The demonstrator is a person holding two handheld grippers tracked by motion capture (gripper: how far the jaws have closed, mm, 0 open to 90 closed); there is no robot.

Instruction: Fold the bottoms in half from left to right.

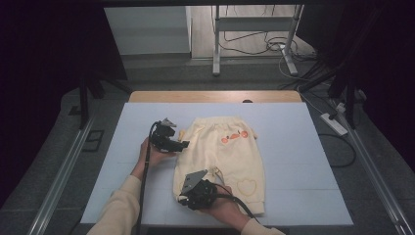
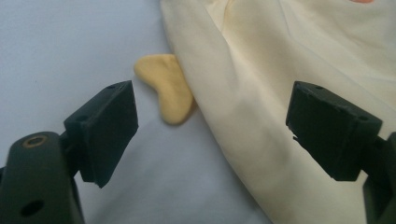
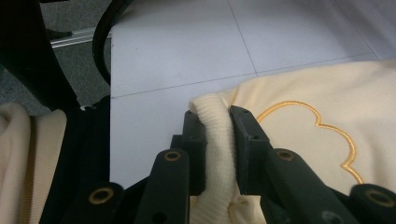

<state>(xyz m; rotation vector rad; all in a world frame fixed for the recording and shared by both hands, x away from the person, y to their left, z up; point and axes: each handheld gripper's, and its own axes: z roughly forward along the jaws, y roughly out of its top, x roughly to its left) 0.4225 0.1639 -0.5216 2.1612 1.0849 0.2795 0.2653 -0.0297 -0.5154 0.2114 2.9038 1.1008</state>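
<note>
Pale yellow baby pants (image 1: 220,156) lie flat on the light mat (image 1: 303,161), waist at the far end, with an orange motif (image 1: 234,137) and a heart patch (image 1: 247,186). My left gripper (image 1: 184,144) stands open at the pants' left edge near the waist. In the left gripper view its jaws (image 2: 215,126) straddle the pants' edge (image 2: 261,140), beside a small darker yellow tab (image 2: 169,93). My right gripper (image 1: 181,198) is shut on the near left leg's ribbed cuff (image 3: 215,135), next to an embroidered outline (image 3: 327,130).
The mat covers a wooden table whose bare strip (image 1: 215,96) shows at the back. On the floor beyond are a metal stand (image 1: 216,44), loose cables (image 1: 274,46) and a power strip (image 1: 334,124). Rails (image 1: 63,171) run along both table sides.
</note>
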